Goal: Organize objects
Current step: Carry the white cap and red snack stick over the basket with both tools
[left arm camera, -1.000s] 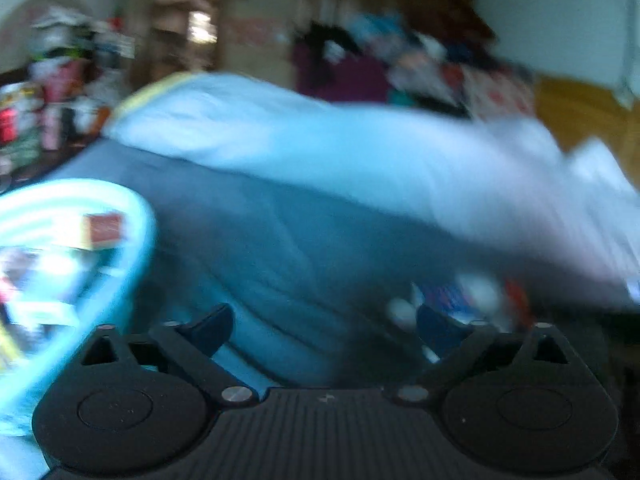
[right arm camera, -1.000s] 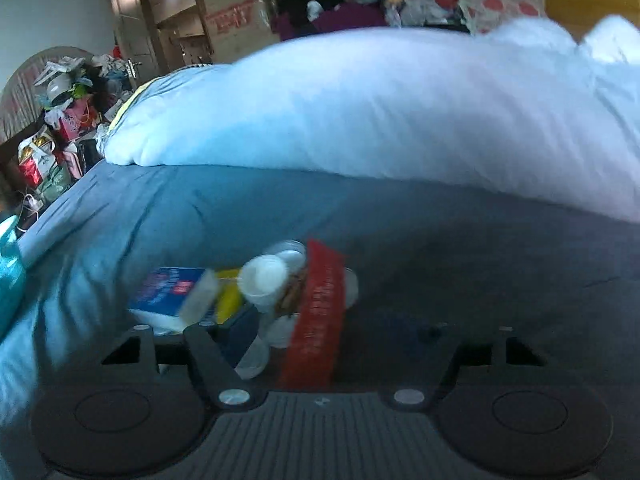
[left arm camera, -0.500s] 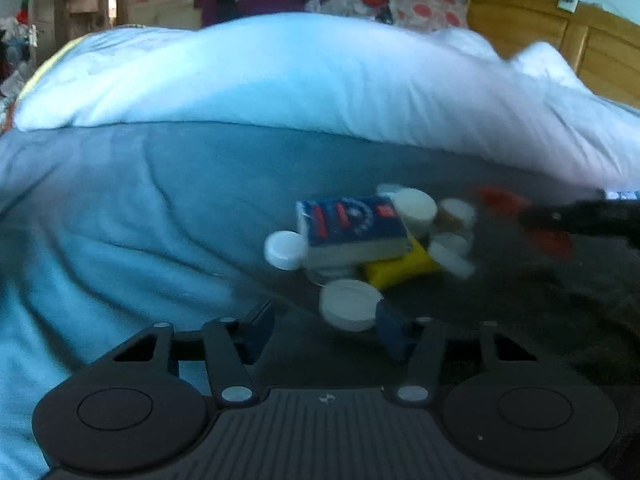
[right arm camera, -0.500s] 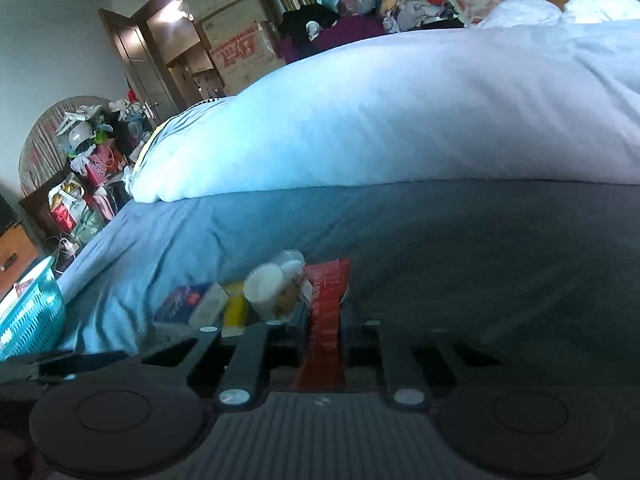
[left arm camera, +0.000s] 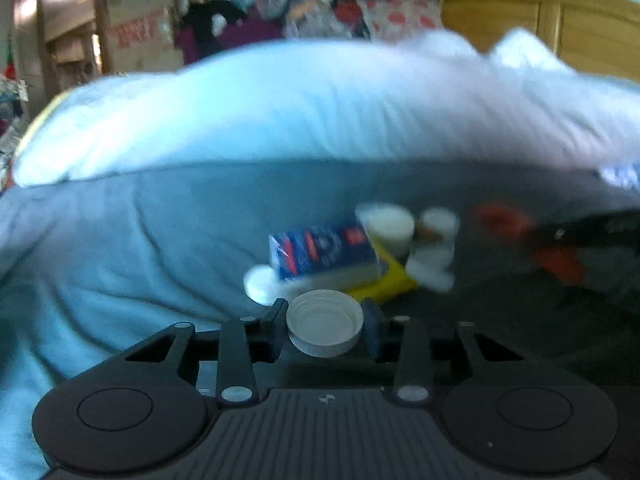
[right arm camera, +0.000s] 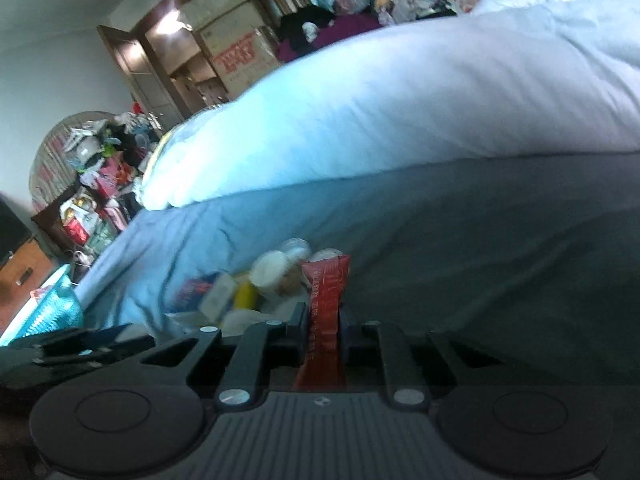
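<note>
Cap [left arm camera: 325, 329], white plastic, pinched across rim in left gripper [left arm camera: 326, 326]: light, rigid, slick, may pop out. Right gripper [right arm camera: 323, 330] clamped on red sachet [right arm camera: 325, 312]: soft, crinkly, held mid-length. Remaining pile [left arm camera: 352, 252] on bed [left arm camera: 160, 220] just ahead of left gripper.

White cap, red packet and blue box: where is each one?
white cap [left arm camera: 324, 322], left wrist view, ribbed rim.
red packet [right arm camera: 326, 312], right wrist view, middle of wrapper.
blue box [left arm camera: 320, 250], left wrist view, printed top face.

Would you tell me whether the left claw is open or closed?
Closed: the left claw has both fingers pressed against the sides of a white cap.
</note>
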Demonstrator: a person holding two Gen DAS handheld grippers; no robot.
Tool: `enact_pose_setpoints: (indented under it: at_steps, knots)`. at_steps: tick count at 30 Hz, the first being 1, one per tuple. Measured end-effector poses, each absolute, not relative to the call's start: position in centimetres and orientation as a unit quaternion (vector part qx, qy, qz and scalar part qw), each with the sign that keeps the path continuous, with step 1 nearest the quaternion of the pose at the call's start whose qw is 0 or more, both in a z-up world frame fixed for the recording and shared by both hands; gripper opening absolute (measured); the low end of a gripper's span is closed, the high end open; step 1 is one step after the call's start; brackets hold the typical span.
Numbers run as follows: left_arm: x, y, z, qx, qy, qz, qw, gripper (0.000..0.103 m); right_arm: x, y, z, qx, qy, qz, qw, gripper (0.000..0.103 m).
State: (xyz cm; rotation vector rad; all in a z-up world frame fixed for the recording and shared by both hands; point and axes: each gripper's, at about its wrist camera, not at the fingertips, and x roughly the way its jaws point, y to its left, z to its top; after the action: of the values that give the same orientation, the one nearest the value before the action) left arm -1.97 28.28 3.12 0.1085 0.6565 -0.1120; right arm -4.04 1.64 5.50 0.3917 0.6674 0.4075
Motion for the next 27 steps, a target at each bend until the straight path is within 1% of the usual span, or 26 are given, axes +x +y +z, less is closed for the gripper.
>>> enact_pose_setpoints:
  at_steps: [6,13,20,27]
  knots:
    - [-5.4,32.6,8.5,0.01,0.282,0.01,0.959,0.04,-4.8,5.1,9.4,0.169,0.306,0.246,0.904,0.017]
    - [-9.1,39.5,14.1,-0.021,0.237,0.09,0.967,0.04,-3.9,13.0,16.9,0.137,0.269,0.33,0.894,0.017]
    - [-12.9,48.2,18.9,-0.054,0.212,0.18,0.959,0.04,-3.3,23.8,24.2,0.093,0.245,0.43,0.864,0.017]
    - [-14.7,57.4,22.1,-0.079,0.222,0.274,0.933,0.04,-3.0,36.1,31.6,0.048,0.242,0.505,0.827,0.017]
